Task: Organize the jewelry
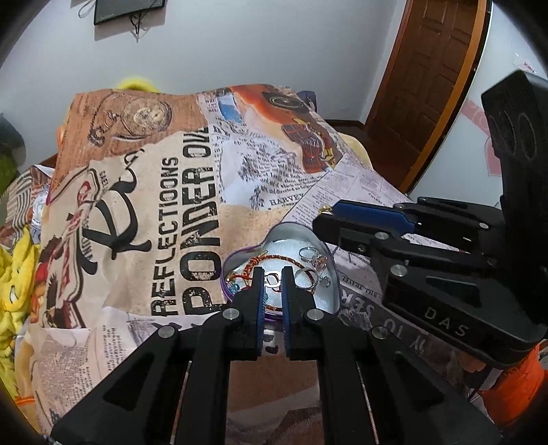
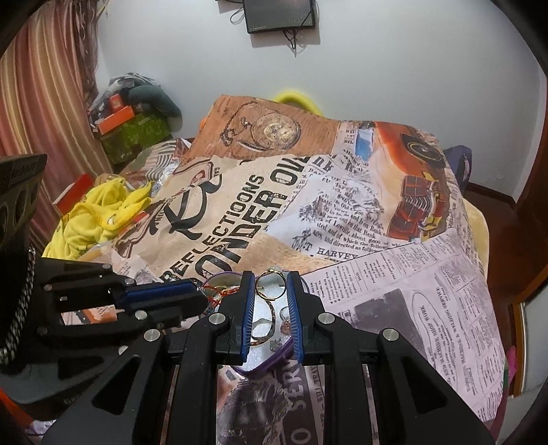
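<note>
A heart-shaped purple tin (image 1: 334,270) with a white lining lies on the printed bedcover and holds several rings and a red-orange bracelet (image 1: 245,268). My left gripper (image 1: 273,279) is shut on a small silver ring (image 1: 272,280) just above the tin. My right gripper (image 2: 271,285) is shut on a gold ring (image 2: 270,285) above the tin (image 2: 263,368). The right gripper also shows in the left wrist view (image 1: 328,214), over the tin's far right. The left gripper shows in the right wrist view (image 2: 195,291), at the tin's left.
The newspaper-print bedcover (image 1: 191,191) rises in a mound behind the tin. Yellow cloth (image 2: 96,215) and boxes (image 2: 120,119) lie at the left by a curtain. A wooden door (image 1: 435,68) stands at the right, a dark screen (image 2: 279,13) on the wall.
</note>
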`<state>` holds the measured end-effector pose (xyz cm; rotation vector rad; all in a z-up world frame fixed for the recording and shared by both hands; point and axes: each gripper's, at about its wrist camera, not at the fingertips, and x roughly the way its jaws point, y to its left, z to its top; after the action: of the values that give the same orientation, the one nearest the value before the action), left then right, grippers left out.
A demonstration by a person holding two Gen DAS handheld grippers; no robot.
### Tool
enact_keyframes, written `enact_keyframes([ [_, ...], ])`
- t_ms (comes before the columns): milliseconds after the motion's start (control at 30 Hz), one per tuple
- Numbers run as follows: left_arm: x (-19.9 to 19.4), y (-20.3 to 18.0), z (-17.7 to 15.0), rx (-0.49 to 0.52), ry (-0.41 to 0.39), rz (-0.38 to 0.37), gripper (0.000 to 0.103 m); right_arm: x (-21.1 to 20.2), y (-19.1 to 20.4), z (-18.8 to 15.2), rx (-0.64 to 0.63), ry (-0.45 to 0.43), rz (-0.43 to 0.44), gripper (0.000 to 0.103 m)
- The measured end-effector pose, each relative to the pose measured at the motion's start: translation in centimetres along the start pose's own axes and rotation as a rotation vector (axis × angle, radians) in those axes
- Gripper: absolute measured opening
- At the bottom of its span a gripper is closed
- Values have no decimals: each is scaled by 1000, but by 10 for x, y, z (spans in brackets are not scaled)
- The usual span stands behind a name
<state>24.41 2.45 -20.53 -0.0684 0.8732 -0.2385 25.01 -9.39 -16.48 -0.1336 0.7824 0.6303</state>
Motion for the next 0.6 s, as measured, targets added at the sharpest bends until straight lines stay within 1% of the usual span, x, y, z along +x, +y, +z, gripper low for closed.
enact_keyframes([
  [333, 14, 2, -2, -1, 29, -24, 7, 16, -2, -3, 7, 50, 23, 17],
  [467, 13, 1, -2, 5, 24, -18, 7, 18, -1, -3, 6, 68, 30, 17],
  [600, 9, 1, -2, 2, 18, -10, 7, 14, 0, -3, 8, 65, 30, 18],
])
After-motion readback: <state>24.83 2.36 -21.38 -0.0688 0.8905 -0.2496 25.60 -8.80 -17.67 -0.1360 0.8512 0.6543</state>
